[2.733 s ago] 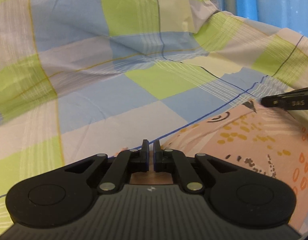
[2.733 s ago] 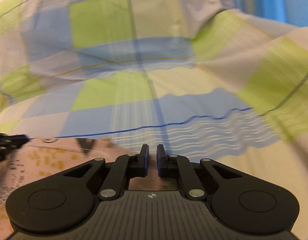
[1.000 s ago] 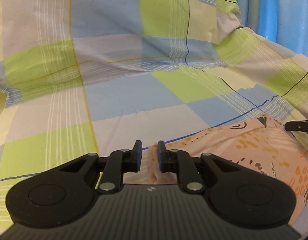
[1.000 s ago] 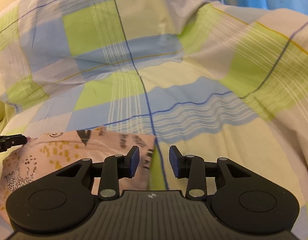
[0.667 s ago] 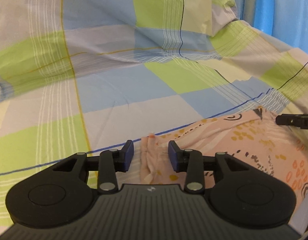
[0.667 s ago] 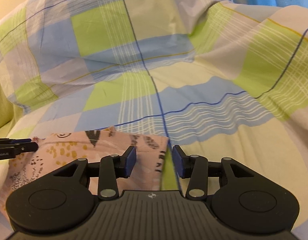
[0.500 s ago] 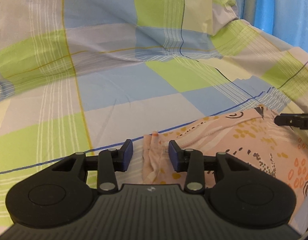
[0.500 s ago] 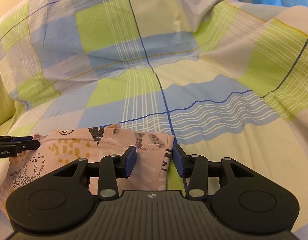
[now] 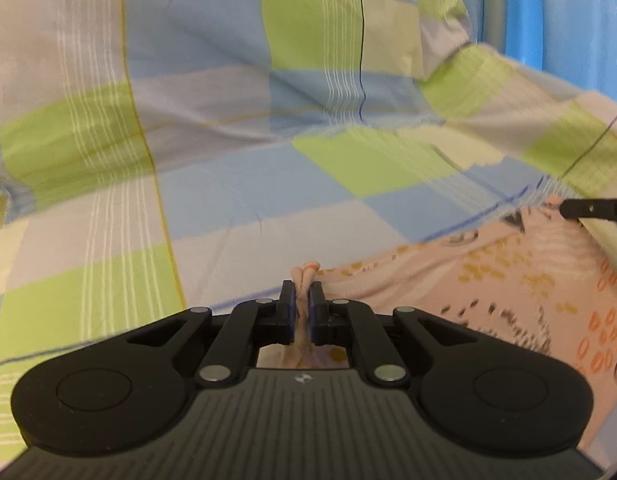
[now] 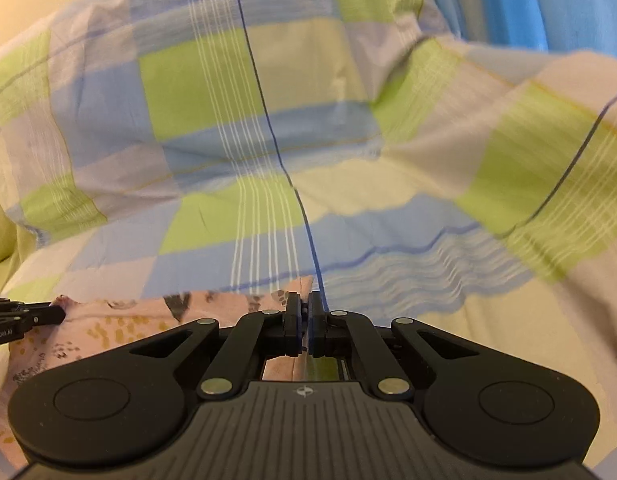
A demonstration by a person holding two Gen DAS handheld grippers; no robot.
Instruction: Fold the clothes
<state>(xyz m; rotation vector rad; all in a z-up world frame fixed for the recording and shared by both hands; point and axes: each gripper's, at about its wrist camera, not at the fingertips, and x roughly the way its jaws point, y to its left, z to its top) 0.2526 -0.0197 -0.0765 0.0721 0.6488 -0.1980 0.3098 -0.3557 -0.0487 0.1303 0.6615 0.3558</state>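
Checked bedsheet [image 9: 244,184] in green, blue and cream covers the bed, pillow [image 10: 212,92] humped at the far end. Pink patterned garment [image 9: 488,276] lies flat on the sheet, near side. Left tool [image 9: 301,294] is clamped on the garment's left corner, fabric bunched between its pads. Right tool [image 10: 303,306] is pinched closed on the right corner edge.

Both wrist views low, close, facing forward over checked bedsheet [image 9: 236,208]; share pink garment [image 10: 120,320].
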